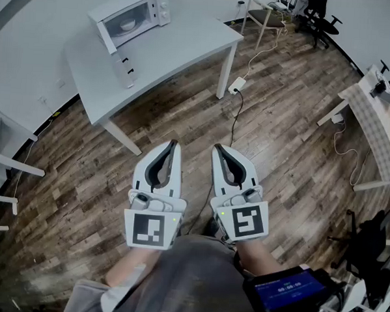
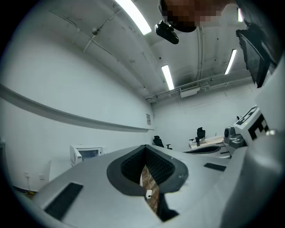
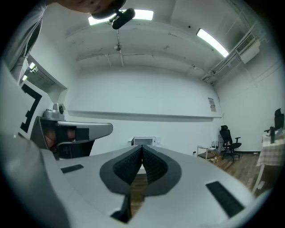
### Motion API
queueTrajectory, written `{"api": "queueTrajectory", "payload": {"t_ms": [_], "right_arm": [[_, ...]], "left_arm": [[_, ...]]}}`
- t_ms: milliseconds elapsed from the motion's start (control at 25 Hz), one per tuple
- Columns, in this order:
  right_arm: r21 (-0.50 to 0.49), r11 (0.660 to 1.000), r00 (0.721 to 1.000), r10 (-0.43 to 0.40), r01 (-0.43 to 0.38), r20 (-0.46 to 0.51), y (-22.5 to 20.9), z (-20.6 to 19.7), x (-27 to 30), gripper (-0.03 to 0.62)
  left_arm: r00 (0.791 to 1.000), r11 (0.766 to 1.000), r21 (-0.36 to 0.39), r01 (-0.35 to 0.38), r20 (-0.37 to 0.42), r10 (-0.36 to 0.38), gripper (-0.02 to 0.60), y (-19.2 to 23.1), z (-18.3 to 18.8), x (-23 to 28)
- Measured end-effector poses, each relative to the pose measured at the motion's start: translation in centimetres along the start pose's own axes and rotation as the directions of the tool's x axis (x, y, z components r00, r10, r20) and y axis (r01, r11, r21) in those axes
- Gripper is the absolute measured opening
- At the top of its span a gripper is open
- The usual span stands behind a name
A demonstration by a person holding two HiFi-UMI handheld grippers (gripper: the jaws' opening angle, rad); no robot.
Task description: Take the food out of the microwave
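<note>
Left gripper [image 1: 174,144] and right gripper [image 1: 218,149] are closed, empty. Inside the distant microwave [image 1: 145,6] sits perhaps a white bowl [image 1: 127,24]: likely light, slippery, breakable; take it by the rim.

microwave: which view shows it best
Head view: the microwave sits whole on the table, a pale dish visible through its door. Left gripper view shows it small, far left; right gripper view, partly behind the shut tongs.
</note>
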State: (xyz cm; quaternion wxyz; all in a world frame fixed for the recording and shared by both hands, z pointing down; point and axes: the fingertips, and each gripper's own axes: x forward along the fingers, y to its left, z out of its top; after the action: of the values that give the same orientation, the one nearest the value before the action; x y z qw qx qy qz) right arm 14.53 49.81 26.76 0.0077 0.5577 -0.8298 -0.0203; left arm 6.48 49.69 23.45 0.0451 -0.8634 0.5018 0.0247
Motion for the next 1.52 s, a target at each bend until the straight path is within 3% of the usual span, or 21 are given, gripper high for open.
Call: {"api": "queueTrajectory", "payload": {"t_ms": [320,600,840,1120,1360,1520], "right_arm": [[0.027,1.000,1.000,-0.012,0.012,0.011,-2.8,-0.9,-1.3,0.008],[0.083,0.996,0.999,-0.028,0.026,0.027,-8.4,-1.9,-3.9,0.009],[0.106,0.994,0.999,-0.037,0.037,-0.008,-11.6,-3.7,-3.8,0.040],[0.119,0.993,0.998,-0.012,0.019,-0.059,-13.3,-6.2,0.5,0.040],[0.101,0.992,0.995,0.081,-0.075,-0.057,-13.3,-6.1,9.0,0.039],[0.075,0.988,0.989,0.140,-0.137,-0.042,-12.6,-5.0,16.5,0.040]], "left_arm": [[0.999,0.999,0.012,0.034,-0.016,-0.034,0.006,-3.3,-1.0,2.0],[0.995,0.994,0.031,0.102,-0.022,-0.101,0.006,-9.5,-1.4,5.2],[0.988,0.991,0.016,0.131,-0.084,-0.130,0.006,-11.5,-3.4,6.8],[0.985,0.991,-0.002,0.133,-0.108,-0.132,0.006,-9.4,-5.9,10.4],[0.993,0.994,-0.058,0.089,-0.078,-0.093,0.006,-3.5,-7.4,16.8],[0.996,0.997,-0.044,0.060,-0.056,-0.062,0.006,2.1,-7.3,20.6]]}}
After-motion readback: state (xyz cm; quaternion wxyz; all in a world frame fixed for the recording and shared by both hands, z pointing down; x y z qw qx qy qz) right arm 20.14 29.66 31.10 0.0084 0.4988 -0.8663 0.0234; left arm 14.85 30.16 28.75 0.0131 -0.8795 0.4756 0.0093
